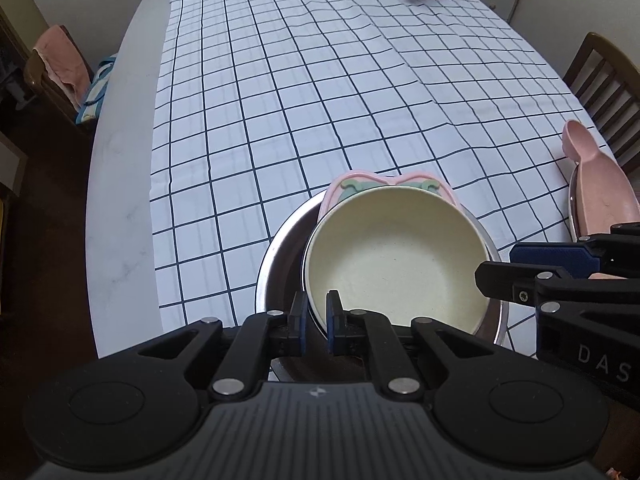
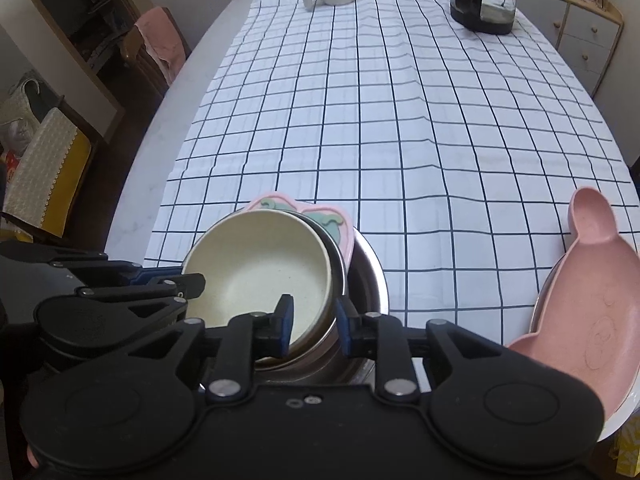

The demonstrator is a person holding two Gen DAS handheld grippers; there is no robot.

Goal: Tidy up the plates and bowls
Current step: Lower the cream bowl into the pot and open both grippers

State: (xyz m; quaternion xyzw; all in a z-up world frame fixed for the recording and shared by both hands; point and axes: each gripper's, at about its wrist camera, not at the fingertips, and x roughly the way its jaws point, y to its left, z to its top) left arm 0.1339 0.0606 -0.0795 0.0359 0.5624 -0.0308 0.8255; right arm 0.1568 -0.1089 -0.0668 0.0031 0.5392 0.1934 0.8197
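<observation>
A cream bowl [image 1: 396, 256] is shown nested, tilted, in a steel bowl [image 1: 280, 248] on the tabletop [image 1: 320, 100], over a pink plate [image 1: 380, 180]. Its near rim is pinched by the left gripper [image 1: 316, 316], fingers narrow, steadying it. The right gripper [image 2: 312, 328], fingers parted around the stacked rims, appears to be letting go.

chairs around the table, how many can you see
3: one chair at the table's left with a pink towel, another chair at the right, a third chair, cloth-covered, nearer left. More may be hidden.
</observation>
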